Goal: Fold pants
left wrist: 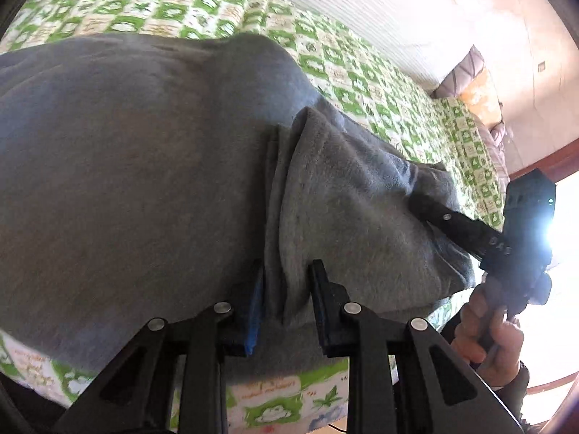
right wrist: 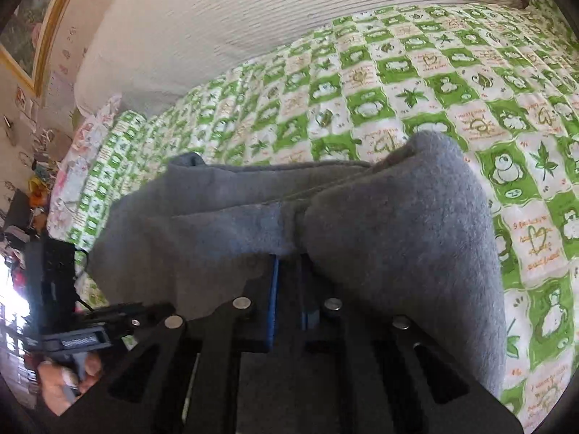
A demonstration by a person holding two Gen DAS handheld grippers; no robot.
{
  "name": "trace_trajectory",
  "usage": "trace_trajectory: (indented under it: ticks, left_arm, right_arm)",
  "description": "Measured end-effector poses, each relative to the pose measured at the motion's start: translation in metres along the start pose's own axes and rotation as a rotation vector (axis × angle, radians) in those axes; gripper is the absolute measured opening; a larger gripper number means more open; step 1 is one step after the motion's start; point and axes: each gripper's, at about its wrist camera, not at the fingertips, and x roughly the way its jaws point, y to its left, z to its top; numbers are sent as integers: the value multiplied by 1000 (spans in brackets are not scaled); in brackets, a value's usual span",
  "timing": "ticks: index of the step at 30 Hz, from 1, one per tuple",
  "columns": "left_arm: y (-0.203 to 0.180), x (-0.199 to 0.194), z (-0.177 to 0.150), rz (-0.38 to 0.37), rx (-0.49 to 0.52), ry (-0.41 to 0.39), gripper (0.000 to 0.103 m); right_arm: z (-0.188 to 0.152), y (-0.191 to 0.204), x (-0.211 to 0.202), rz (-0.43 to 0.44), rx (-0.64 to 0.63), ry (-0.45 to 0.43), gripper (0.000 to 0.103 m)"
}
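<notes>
In the left wrist view, grey pants (left wrist: pixel 144 166) lay bunched on a bed covered by a green and white patterned bedspread (left wrist: pixel 362 72), close to its near edge. The left gripper (left wrist: pixel 286 285) reached in from below, its 2 black fingers standing on either side of a thick fold of the grey fabric. The fabric filled the gap between them, so the jaws were clamped on the pants. Toward the right edge of the bed, the right gripper (left wrist: pixel 423 199) had its tips buried in another fold of the pants, with the person's hand (left wrist: pixel 485 329) wrapped around its handle.

In the right wrist view, the right gripper (right wrist: pixel 289 264) had its jaws nearly together, pinching a gathered ridge of the pants (right wrist: pixel 398 235), which billowed up on both sides of the fingers. The bedspread (right wrist: pixel 470 72) stretched beyond toward a pale ribbed pillow (right wrist: pixel 253 18) at the far edge. At the lower left, the left gripper (right wrist: pixel 159 307) met the fabric's edge.
</notes>
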Motion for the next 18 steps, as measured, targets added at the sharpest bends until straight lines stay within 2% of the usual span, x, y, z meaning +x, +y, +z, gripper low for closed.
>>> trace_trajectory:
  ticks: [6,12,14,15,18]
  left_arm:
    - [23,-42,-8,-37,-64,-98,30]
    - [65,-82,-19,-39,-208,-194,35]
    - [82,-95,-24,-31,-267,-229,44]
    - [94,-104,-29,-36,-305,-256,46]
    - [116,-124,-39,-25,-380,-315,52]
  right_arm:
    - [12,39,-16,60,-74,-29,13]
    - [20,90,9,122,-187,38,15]
    - [20,107,20,138,-224,64,16]
    - [21,117,26,145,-243,78,20]
    - [22,143,41,155,-300,109,41]
